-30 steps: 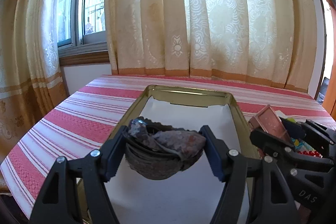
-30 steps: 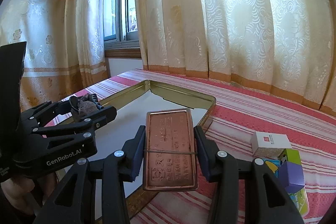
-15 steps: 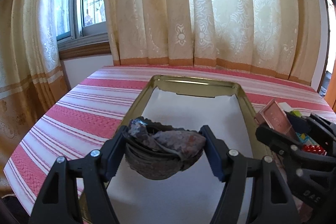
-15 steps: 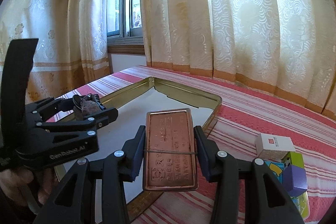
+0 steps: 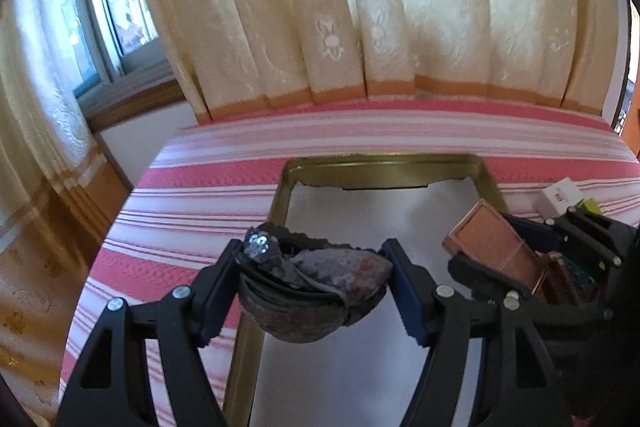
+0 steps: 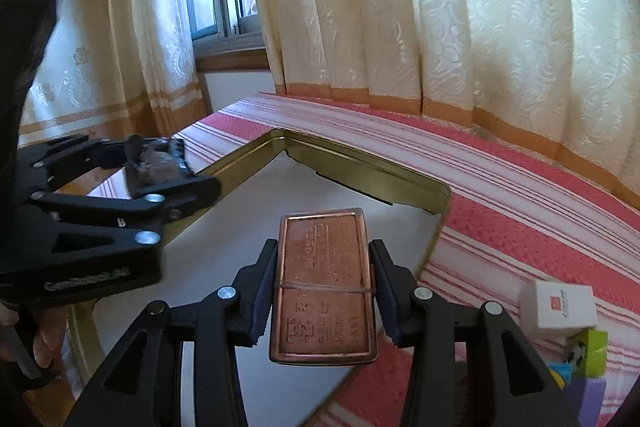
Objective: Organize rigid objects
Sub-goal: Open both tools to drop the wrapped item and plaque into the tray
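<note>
My left gripper (image 5: 312, 267) is shut on a dark rough rounded object (image 5: 316, 291) with a mottled grey-red top, hanging over the left rim of the gold-rimmed tray (image 5: 384, 171). Seen from the right wrist, that left gripper (image 6: 160, 167) and its dark object (image 6: 154, 163) hover by the tray's left side. My right gripper (image 6: 324, 263) is shut on a flat copper-coloured tin (image 6: 324, 291) with a rubber band around it, above the white floor near the tray's (image 6: 360, 171) right rim. The tin (image 5: 490, 247) also shows in the left wrist view.
The tray lies on a red and white striped tablecloth (image 6: 520, 227). To its right stand a small white box (image 6: 558, 309), a green box (image 6: 592, 351) and a purple block (image 6: 588, 399). Curtains and a window close the far side. A hand (image 6: 44, 339) holds the left gripper.
Both grippers shifted left. The dark object went from above the tray's middle to above its left rim. The tin went from above the right rim to above the tray's floor. Both grips held.
</note>
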`<state>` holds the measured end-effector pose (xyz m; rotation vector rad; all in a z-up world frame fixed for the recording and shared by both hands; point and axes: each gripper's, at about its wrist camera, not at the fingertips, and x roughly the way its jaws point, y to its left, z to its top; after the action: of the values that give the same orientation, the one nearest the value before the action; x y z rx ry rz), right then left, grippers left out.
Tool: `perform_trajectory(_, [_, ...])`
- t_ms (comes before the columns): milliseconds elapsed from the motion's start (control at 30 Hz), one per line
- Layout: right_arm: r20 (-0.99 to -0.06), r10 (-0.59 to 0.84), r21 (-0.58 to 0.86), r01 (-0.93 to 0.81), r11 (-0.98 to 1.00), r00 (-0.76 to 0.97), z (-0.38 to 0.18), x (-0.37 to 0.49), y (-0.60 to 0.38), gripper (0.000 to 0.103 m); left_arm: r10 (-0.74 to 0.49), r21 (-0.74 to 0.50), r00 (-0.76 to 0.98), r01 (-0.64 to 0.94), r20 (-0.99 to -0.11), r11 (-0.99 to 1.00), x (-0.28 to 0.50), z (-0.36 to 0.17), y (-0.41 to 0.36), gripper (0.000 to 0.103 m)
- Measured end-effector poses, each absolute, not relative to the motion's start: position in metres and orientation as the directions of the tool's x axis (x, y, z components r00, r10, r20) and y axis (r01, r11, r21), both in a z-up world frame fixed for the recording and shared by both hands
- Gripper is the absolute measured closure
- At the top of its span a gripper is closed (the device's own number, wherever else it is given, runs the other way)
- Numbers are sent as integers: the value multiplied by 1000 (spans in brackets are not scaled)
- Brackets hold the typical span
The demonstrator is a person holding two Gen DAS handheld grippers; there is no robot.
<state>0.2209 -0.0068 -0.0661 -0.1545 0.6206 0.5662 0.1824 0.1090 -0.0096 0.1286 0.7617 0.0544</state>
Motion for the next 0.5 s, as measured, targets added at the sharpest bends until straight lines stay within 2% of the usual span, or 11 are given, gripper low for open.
perform_trajectory(167, [-624, 440, 18, -551, 834, 646, -73, 235, 7, 55, 148, 193, 688, -12, -710, 981, 205, -19, 107, 31])
perform_trajectory(200, [-626, 435, 15, -547, 837, 648, -74, 237, 9, 52, 154, 199, 687, -15, -710, 980, 205, -19, 106, 29])
perform_trajectory(233, [-624, 426, 9, -540, 842, 655, -74, 238, 10, 42, 165, 207, 689, -22, -705, 978, 203, -19, 107, 27])
perform_trajectory(300, [-614, 429, 17, -532, 847, 663, -72, 235, 6, 34, 182, 210, 704, -48, -687, 976, 197, -16, 110, 11])
perform_trajectory(367, [-607, 445, 39, -534, 845, 659, -68, 230, 0, 33, 185, 197, 726, -69, -662, 978, 186, -9, 114, 6])
perform_trajectory(500, [-569, 456, 39, -532, 846, 684, -55, 202, -22, 33, 166, 157, 775, -86, -609, 984, 155, 1, 113, 3])
